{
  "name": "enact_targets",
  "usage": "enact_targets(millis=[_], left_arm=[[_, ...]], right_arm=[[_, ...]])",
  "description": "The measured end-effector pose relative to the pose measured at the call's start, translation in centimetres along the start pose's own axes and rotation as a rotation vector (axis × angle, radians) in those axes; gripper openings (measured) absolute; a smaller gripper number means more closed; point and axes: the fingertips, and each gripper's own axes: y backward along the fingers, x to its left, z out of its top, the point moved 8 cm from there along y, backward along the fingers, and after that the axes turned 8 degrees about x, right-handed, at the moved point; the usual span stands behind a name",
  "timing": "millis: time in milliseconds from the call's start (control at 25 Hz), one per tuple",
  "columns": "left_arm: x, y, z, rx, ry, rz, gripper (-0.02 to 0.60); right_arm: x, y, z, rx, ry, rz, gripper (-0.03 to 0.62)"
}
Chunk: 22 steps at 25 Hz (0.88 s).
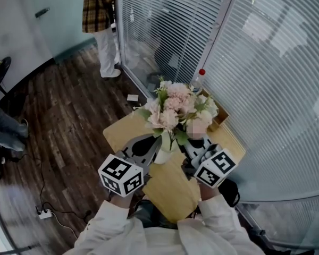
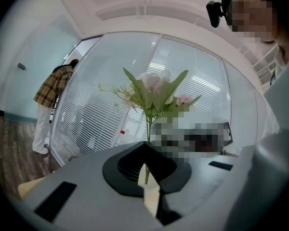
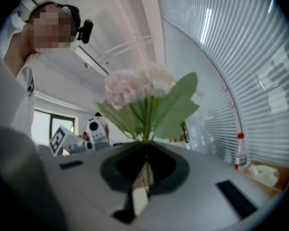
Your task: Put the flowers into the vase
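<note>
Left gripper (image 2: 147, 171) clamped on one thin green stem (image 2: 148, 129), with a pale bloom and long leaves above. Right gripper (image 3: 144, 166) pinches the stalks of two pink flowers (image 3: 137, 86). Both bunches crowd directly above the white vase (image 1: 160, 156), a gripper on either side. The vase stands on the wooden bench (image 1: 170, 193). I can't tell whether any stems sit inside.

We look down on a small wooden worktop (image 1: 170, 193) over a dark plank floor (image 1: 69, 116). A red-capped bottle (image 1: 198, 80) stands at its 1 o'clock against white blinds (image 1: 276, 78), a person in plaid (image 1: 100, 9) at 11 o'clock, a power strip (image 1: 44, 213) at 8 o'clock.
</note>
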Motion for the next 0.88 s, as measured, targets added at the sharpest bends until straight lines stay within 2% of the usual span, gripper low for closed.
enact_targets(millis=[240, 440, 880], left_arm=[[-0.3, 0.0, -0.5, 0.018, 0.016, -0.016, 0.009], [-0.4, -0.2, -0.7, 0.026, 0.02, -0.032, 0.009], [-0.7, -0.8, -0.9, 0.04, 0.025, -0.028, 0.009]], right_arm=[[1.0, 0.3, -0.8, 0.024, 0.029, -0.025, 0.015], [1.2, 0.7, -1.6, 0.1, 0.045, -0.052, 0.015], [1.7, 1.1, -2.8, 0.24, 0.072, -0.004, 0.017]])
